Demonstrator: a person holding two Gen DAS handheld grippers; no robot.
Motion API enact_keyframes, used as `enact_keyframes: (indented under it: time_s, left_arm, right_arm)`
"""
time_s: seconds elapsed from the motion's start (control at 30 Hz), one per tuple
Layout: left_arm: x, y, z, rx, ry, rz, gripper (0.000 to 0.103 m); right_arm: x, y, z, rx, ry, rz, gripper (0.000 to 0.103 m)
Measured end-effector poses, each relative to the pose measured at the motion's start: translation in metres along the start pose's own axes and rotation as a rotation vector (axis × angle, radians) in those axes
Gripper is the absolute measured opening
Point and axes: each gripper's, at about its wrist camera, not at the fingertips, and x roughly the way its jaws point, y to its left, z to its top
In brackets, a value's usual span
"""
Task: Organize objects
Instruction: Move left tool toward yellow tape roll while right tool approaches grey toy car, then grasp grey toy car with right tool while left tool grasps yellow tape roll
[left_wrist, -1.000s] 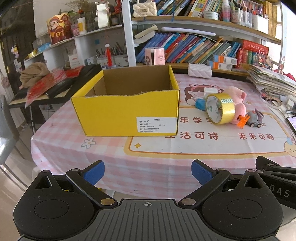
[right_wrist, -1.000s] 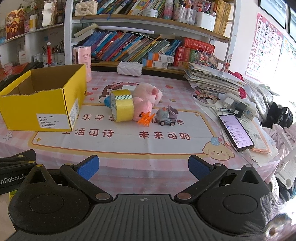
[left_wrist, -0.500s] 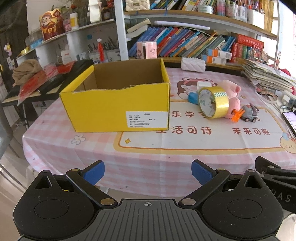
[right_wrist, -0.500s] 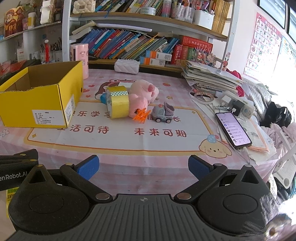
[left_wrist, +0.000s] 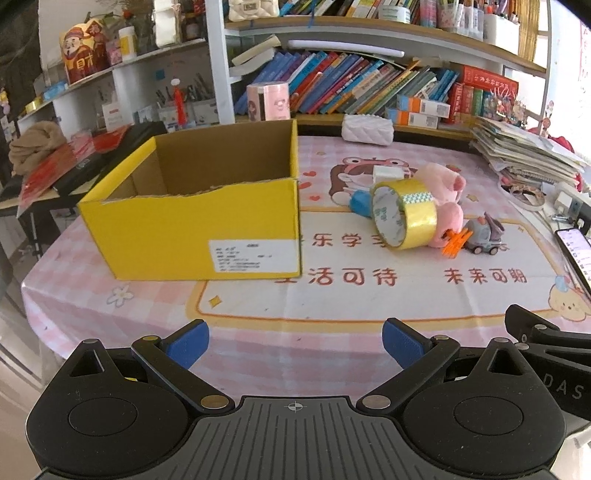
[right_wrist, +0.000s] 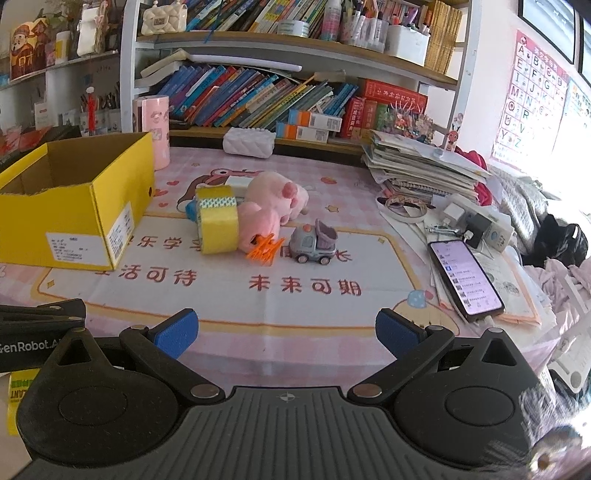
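Tape roll (left_wrist: 404, 214) well beyond fingers (left_wrist: 400, 341)

The pink checked tablecloth (right_wrist: 229, 295) carried red characters "未来可期" at 6 o'clock from the grey toy truck (right_wrist: 313, 244). The black gripper body (right_wrist: 33, 341) at 9 o'clock read "enRobot". An alphabet wall poster (right_wrist: 532, 92) at 2 o'clock showed A to Z.

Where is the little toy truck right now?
The toy truck sits on the table mat, right of the orange clip and the pink plush pig, in the middle of the right wrist view.
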Motion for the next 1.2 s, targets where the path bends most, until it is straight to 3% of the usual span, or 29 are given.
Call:
enact_keyframes:
  time_s: [0.6,0.83,1.03,1.2]
  left_arm:
    - [0.034,-0.043,0.03,-0.049,-0.032,-0.028,0.101]
    - [0.047,-0.059,0.038,-0.06,-0.023,0.008,0.101]
    - [0.052,-0.061,0.044,-0.075,-0.032,0.058,0.101]
    - [0.056,-0.063,0.05,-0.086,-0.036,0.081,0.101]
  right_arm:
    - [0.07,-0.052,0.03,0.009,0.045,0.037,0.102]
    - [0.099,-0.071,0.046,0.01,0.018,0.078,0.097]
    - [0.136,-0.077,0.064,0.017,0.03,0.108,0.095]
    - [0.174,-0.072,0.073,-0.012,0.066,0.104,0.087]
